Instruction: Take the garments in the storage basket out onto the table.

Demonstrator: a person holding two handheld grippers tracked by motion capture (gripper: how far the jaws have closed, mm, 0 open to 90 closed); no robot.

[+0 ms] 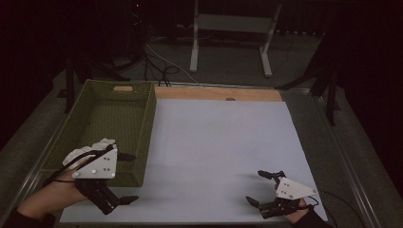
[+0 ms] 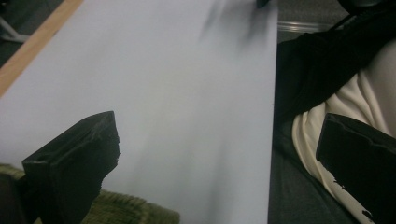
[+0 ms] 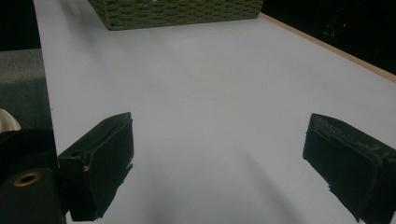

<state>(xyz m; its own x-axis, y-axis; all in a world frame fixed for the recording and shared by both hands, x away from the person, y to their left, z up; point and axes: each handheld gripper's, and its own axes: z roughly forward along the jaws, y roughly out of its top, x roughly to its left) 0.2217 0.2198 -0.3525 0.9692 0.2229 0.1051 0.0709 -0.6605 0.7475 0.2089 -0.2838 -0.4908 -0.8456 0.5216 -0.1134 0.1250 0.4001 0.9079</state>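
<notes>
Jaws spread wide and empty on both grippers; the left gripper [image 1: 124,178] hangs beside the basket [image 1: 142,142], whose long axis runs toward twelve o'clock, while the right gripper [image 1: 261,187] sits well apart at four.

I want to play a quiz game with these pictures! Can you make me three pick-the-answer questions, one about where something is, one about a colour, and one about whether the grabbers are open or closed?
1. Where is the basket?
A. on the left side of the table
B. on the right side
C. on the floor

2. What colour is the basket?
A. red
B. green
C. blue

3. How do the left gripper and the right gripper stand?
A. both open, holding nothing
B. both shut on a toy
C. one open, one shut

Answers:
1. A, the high view shows it beside the white sheet, on the left.
2. B, its woven walls are green.
3. A, each gripper view shows a wide gap between the jaws, with nothing between them.
</notes>
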